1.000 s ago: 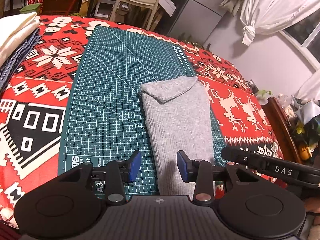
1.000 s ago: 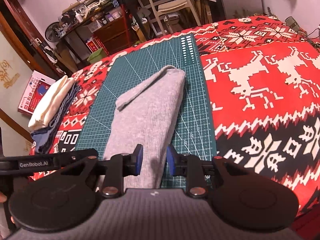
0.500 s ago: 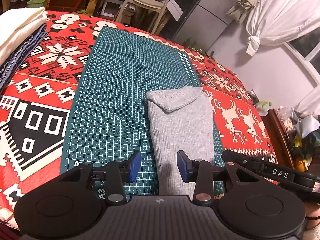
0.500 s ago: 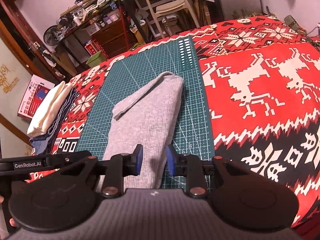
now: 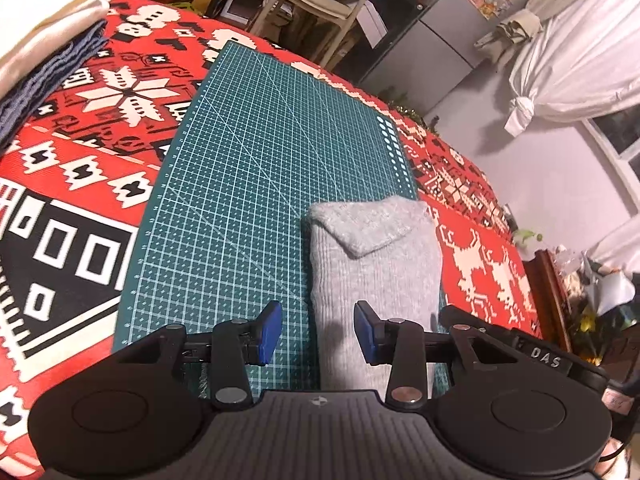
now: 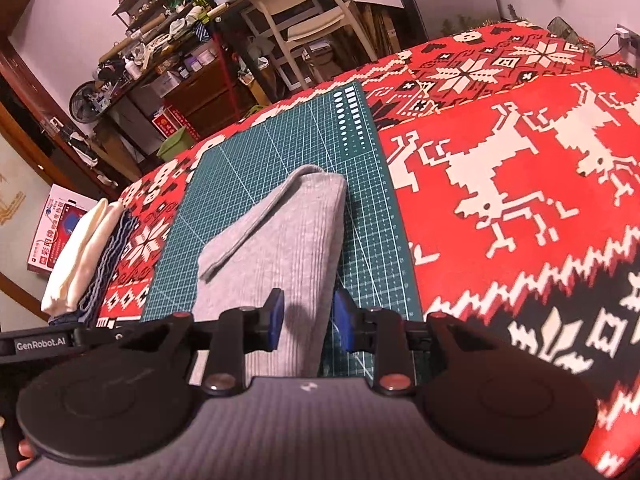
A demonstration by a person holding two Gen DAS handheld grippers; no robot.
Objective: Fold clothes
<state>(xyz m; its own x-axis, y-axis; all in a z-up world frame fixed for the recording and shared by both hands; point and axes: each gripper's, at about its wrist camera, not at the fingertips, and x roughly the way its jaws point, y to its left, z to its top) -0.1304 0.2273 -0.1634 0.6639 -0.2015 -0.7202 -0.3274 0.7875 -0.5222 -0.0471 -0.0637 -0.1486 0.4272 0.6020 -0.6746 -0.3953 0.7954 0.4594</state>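
My left gripper (image 5: 316, 332) was spread, its blue pads (image 5: 269, 331) apart with nothing between them. It hovered over the near end of the mat (image 5: 248, 208). The left edge of the grey garment (image 5: 372, 272) lay just ahead, between the pads' lines, and the right pad overlapped the cloth in view; I could not tell whether it touched.

My right gripper (image 6: 308, 320) was also spread, though more narrowly, and held nothing. The garment (image 6: 280, 248) ran forward from beneath it, its right edge passing between the pads (image 6: 276, 318).

The garment lay folded into a long narrow strip on the mat (image 6: 360, 184), along the mat's right side, with a triangular flap turned over at the far end.

Left of the left gripper, well apart, a stack of folded cloth (image 5: 44, 40) sat on the red patterned cover (image 5: 80, 168). The cover (image 6: 500, 200) spread wide to the right of the right gripper. A chair (image 6: 304, 20) stood beyond the far edge.
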